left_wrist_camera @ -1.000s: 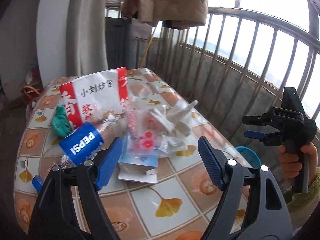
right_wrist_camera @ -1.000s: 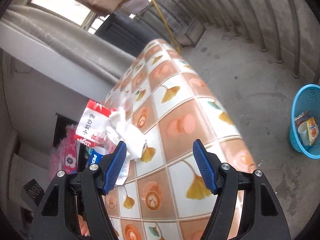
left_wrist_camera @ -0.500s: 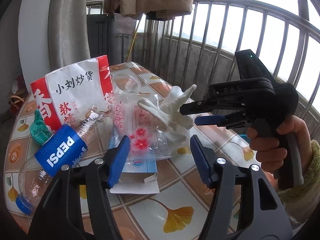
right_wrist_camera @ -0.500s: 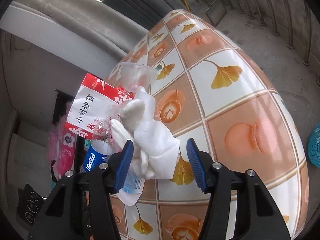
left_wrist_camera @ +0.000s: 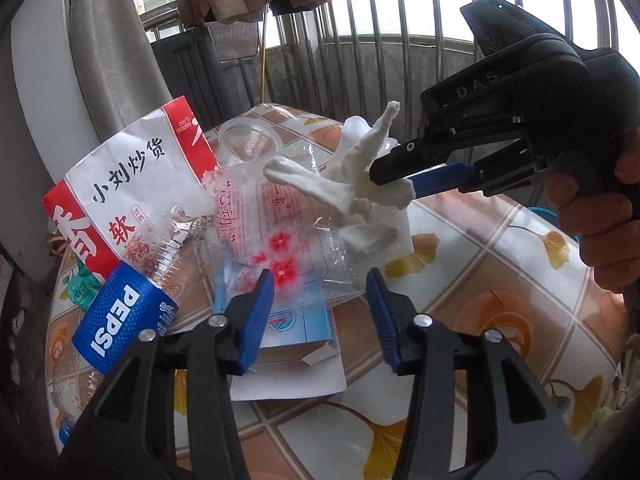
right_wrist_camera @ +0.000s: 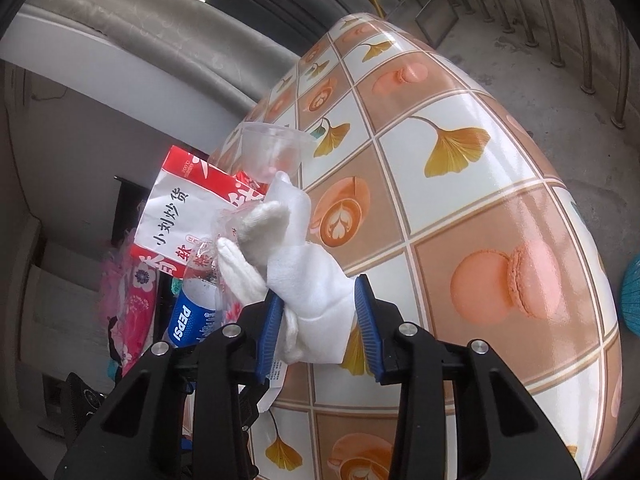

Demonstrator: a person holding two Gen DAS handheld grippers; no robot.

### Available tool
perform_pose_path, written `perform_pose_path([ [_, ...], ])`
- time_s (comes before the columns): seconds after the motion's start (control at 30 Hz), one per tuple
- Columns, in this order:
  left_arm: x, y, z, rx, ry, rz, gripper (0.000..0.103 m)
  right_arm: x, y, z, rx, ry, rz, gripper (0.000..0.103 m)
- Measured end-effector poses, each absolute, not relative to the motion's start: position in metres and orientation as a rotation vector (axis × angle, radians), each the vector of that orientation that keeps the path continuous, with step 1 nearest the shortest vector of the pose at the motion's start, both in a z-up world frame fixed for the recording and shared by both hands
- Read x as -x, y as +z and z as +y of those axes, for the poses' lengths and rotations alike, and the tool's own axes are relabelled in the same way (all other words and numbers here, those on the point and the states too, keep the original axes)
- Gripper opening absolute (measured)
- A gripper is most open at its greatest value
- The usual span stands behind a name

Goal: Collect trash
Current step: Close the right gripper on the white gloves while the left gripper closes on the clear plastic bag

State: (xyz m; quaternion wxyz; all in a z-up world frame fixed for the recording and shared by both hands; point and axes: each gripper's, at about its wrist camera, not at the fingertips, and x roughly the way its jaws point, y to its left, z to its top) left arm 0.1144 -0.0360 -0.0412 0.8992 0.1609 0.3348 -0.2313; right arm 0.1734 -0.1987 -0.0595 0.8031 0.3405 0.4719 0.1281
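Your right gripper [right_wrist_camera: 318,322] has the white glove [right_wrist_camera: 304,288] between its blue pads, jaws closing. The left pad touches the cloth at the cuff end; the right pad stands just beside it, and whether it presses you cannot tell. In the left wrist view the same gripper [left_wrist_camera: 394,178] comes in from the right, your hand [left_wrist_camera: 600,216] on its grip, tips sunk in the glove [left_wrist_camera: 360,188].

The glove's long axis runs from the cuff at your pads away toward the heap, fingers splayed and pointing up and off the tabletop.

Your left gripper [left_wrist_camera: 320,296] is also closing, with only the edge of the clear plastic bag [left_wrist_camera: 280,232] with red flowers between its pads; neither pad presses on it. Under that bag lies a flattened blue and white carton [left_wrist_camera: 296,344].

Outward from there: a Pepsi bottle [left_wrist_camera: 124,320] lies on its side to the left, neck toward the red and white snack bag [left_wrist_camera: 132,192], which leans upright behind. A clear cup [right_wrist_camera: 276,152] stands just past the glove's fingertips.

All of it sits bunched on one side of the table [right_wrist_camera: 480,240], which has a tiled oilcloth. The other side of the top is bare to its rounded edge. Below that edge, a blue basket [right_wrist_camera: 632,296] stands on the concrete floor. Railing bars [left_wrist_camera: 400,20] close the far side.
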Motion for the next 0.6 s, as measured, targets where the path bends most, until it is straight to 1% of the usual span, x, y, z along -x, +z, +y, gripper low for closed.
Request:
perform_pose_path([
  [0.07, -0.117, -0.041, -0.033, -0.306, -0.486, 0.708, 0.030, -0.172, -0.059, -0.200, -0.729, 0.272, 1.009, 0.036],
  [0.1, -0.118, -0.041, -0.032, -0.291, -0.491, 0.716, 0.027, -0.171, -0.058, -0.201, -0.730, 0.271, 1.007, 0.036],
  [0.17, -0.121, -0.041, -0.028, -0.250, -0.503, 0.735, 0.014, -0.169, -0.057, -0.203, -0.734, 0.272, 1.002, 0.035],
  [0.2, -0.123, -0.042, -0.026, -0.228, -0.510, 0.745, 0.012, -0.168, -0.056, -0.204, -0.735, 0.273, 0.998, 0.034],
  [0.27, -0.126, -0.042, -0.023, -0.194, -0.521, 0.759, 0.002, -0.166, -0.055, -0.205, -0.737, 0.275, 0.992, 0.032],
  [0.33, -0.126, -0.042, -0.021, -0.180, -0.523, 0.761, 0.000, -0.164, -0.053, -0.206, -0.736, 0.271, 0.985, 0.028],
  [0.5, -0.121, -0.036, -0.018, -0.153, -0.539, 0.734, 0.000, -0.159, -0.046, -0.208, -0.733, 0.276, 0.963, 0.016],
  [0.6, -0.118, -0.029, -0.016, -0.136, -0.541, 0.708, 0.000, -0.155, -0.040, -0.209, -0.723, 0.267, 0.943, 0.016],
])
